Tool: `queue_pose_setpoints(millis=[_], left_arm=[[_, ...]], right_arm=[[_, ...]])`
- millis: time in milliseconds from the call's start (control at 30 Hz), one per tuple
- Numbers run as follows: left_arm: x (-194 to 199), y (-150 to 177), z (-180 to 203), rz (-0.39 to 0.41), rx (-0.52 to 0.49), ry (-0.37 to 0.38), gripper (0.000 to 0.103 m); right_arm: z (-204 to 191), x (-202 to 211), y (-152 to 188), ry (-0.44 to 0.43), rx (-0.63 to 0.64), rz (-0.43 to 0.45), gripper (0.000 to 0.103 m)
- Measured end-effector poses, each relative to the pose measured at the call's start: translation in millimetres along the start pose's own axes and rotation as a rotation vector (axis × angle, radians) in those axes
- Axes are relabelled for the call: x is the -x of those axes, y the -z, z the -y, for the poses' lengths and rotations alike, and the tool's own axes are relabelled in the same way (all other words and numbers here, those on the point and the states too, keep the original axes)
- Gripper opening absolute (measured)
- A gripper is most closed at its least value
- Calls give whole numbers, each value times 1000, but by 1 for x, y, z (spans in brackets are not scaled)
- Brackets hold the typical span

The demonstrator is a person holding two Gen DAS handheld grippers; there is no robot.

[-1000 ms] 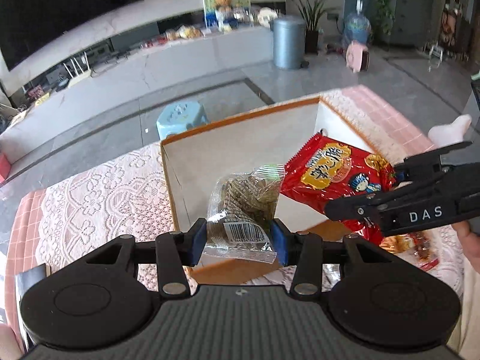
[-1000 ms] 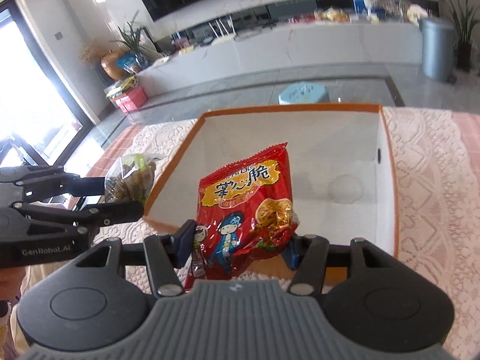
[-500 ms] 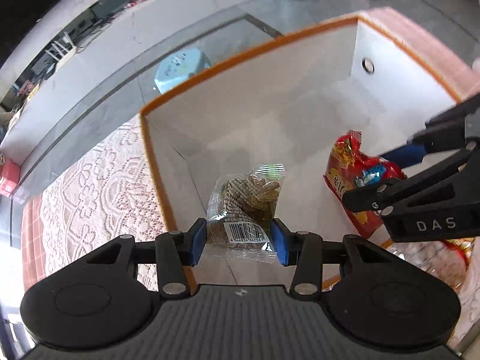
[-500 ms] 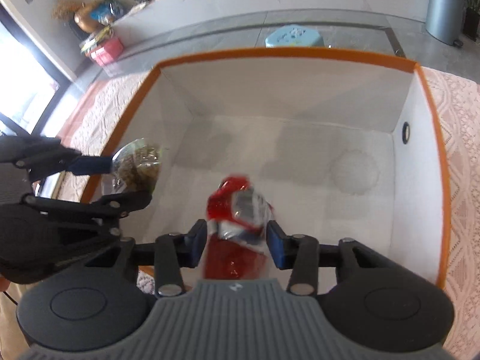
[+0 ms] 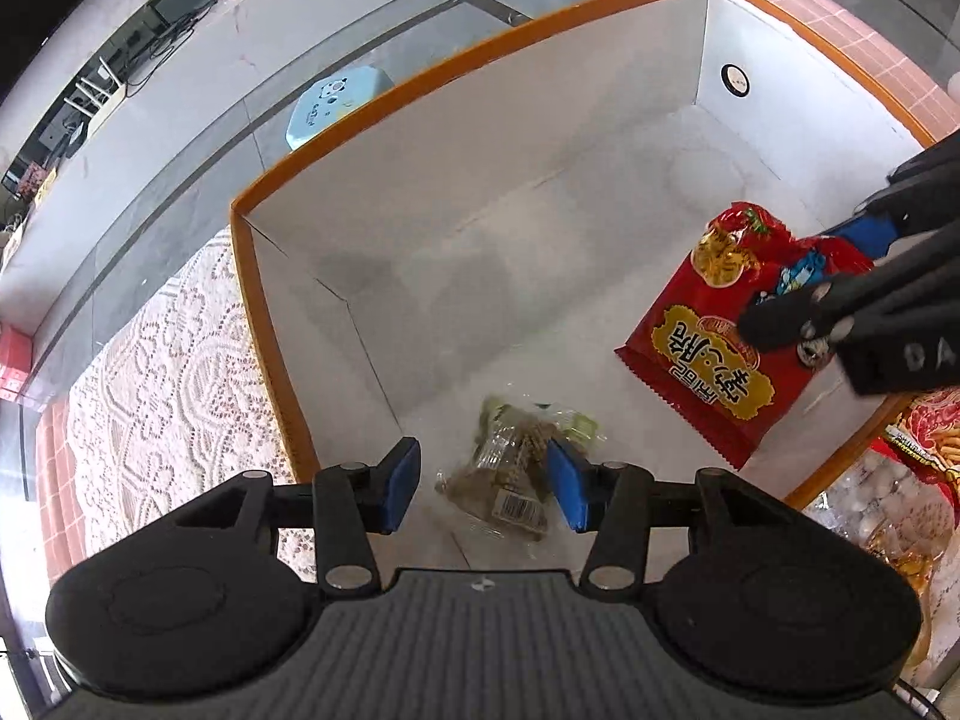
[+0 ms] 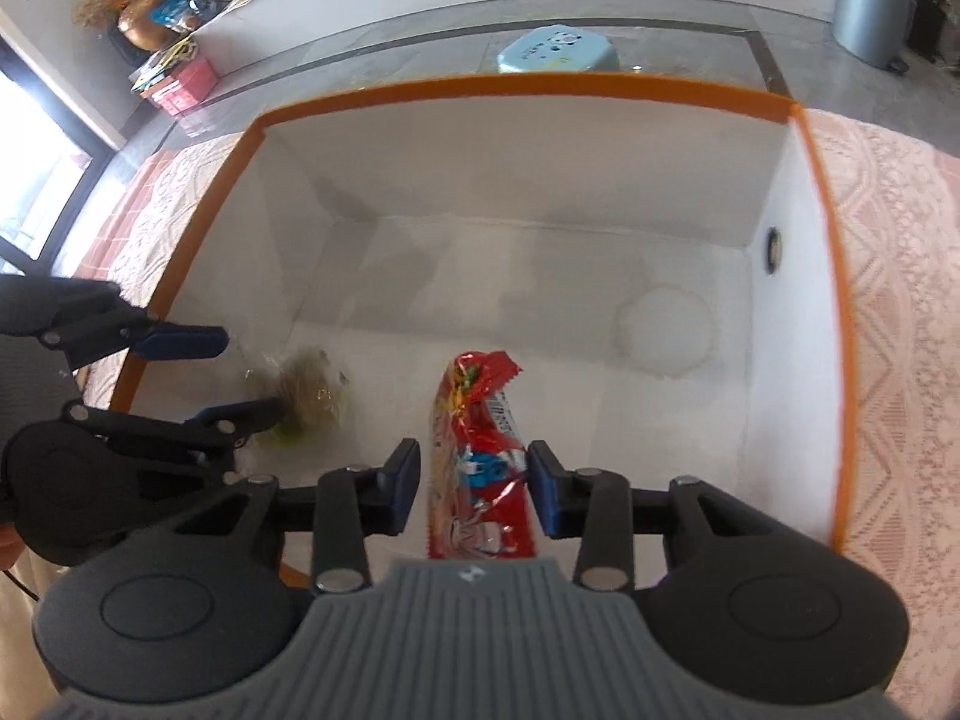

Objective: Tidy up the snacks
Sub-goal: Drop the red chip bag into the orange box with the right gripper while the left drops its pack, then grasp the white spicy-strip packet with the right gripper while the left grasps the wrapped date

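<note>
While the lace cloth [image 5: 162,360] covers the worktop at far left, the left tool [image 5: 480,483] hangs over the near-left corner of the white, orange-rimmed box [image 5: 420,90], its blue pads spread apart. The clear snack packet [image 5: 516,474] lies blurred on the box floor below them. Further right, the right tool [image 6: 474,495] has pads spread either side of the red snack bag [image 6: 480,468]; whether they touch it is unclear. More packets [image 5: 888,492] lie outside the box at right.
</note>
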State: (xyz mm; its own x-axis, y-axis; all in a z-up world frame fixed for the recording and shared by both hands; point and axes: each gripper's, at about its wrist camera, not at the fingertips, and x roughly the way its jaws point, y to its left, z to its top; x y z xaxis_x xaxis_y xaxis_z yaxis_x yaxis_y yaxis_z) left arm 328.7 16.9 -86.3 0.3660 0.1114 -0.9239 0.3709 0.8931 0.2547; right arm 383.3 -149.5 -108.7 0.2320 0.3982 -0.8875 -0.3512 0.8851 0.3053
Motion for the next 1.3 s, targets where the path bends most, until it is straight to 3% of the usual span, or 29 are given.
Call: queue_pose_setpoints(millis=[133,233,400,567,867,933,1300], left_arm=[[6,0,-2,33,18,9,58],[15,4,-5,78,55,26,58],[29,9,-8,130,102,-15,58],[41,12,-13,155,131,-15,58],[56,25,-10,183,138,-1,58],[62,28,-9,192,137,-1,58],[115,56,5,283,186,27,64]], right_arm=[[8,6,0,46,-15,9,36],[14,8,3,64,-33,10,20],[16,-6,5,34,-84,-25,19],[-2,-16,2,24,-56,-28,20],[-17,-14,4,120,1,-16,28],[-18,-8,6,127,1,-9,35],[-35,50,20,147,41,104,52]])
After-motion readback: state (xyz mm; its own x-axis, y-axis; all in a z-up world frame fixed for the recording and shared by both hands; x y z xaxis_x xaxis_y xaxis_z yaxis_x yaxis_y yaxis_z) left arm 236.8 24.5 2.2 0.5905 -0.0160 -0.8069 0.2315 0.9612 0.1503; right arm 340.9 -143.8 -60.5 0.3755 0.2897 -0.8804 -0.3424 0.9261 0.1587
